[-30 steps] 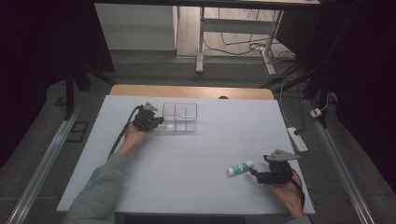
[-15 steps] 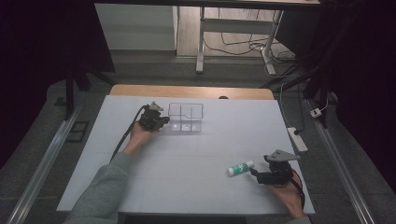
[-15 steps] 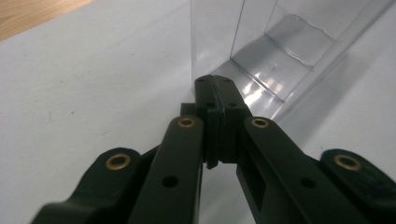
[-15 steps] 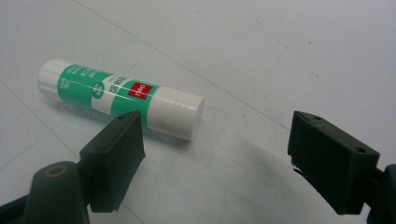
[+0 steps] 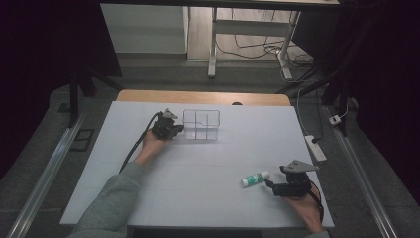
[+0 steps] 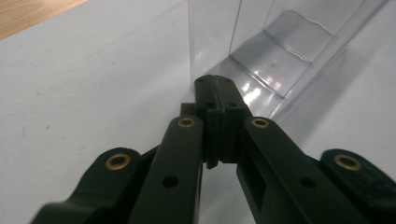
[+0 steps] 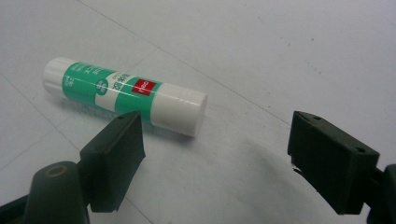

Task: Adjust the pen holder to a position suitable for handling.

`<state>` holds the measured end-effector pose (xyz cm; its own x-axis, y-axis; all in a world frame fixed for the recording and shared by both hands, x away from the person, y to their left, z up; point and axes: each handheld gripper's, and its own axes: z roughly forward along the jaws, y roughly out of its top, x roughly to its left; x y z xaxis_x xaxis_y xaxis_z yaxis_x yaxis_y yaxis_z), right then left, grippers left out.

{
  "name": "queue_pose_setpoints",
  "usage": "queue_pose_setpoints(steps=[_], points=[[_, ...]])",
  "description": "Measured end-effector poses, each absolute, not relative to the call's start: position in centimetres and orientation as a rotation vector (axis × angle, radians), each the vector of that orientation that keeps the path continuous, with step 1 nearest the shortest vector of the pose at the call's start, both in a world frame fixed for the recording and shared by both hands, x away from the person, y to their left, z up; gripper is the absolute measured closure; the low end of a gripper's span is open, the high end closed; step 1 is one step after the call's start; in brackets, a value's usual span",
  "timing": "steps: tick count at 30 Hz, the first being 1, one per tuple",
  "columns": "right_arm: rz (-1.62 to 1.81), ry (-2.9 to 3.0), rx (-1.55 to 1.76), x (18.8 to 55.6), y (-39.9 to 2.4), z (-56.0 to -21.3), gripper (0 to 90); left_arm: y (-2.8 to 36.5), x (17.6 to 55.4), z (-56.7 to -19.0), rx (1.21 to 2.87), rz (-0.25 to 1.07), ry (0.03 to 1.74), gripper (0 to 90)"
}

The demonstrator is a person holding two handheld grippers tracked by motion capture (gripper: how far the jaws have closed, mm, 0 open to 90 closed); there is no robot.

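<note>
A clear plastic divided box (image 5: 201,124) stands at the back middle of the white table (image 5: 198,168). My left gripper (image 5: 174,129) sits just left of it, jaws shut with nothing between them. In the left gripper view the closed tips (image 6: 215,86) are right at the clear box's (image 6: 275,60) near corner; whether they touch it I cannot tell. A green and white glue stick (image 5: 255,178) lies flat at the front right. My right gripper (image 5: 271,184) is just right of it, open. In the right gripper view the glue stick (image 7: 126,95) lies ahead of the left pad (image 7: 114,158), outside the open jaws (image 7: 217,158).
A wooden strip (image 5: 203,97) runs along the table's far edge. A power strip (image 5: 317,148) lies on the floor by the right edge. A metal rail (image 5: 44,173) runs along the left side.
My left gripper has shifted a little to the right, closer to the clear box. The right gripper and the glue stick have stayed put.
</note>
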<state>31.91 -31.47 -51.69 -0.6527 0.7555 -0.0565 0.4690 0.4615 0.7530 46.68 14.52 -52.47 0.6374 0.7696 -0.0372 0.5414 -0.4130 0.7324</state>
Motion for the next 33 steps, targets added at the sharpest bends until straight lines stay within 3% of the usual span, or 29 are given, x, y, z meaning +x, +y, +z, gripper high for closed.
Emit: queue_pose_setpoints(steps=[33], points=[[1.025,2.337,1.047,31.8,-31.6,-51.8,17.7,12.2,47.5,-52.8,2.098,0.371,0.998,88.4]])
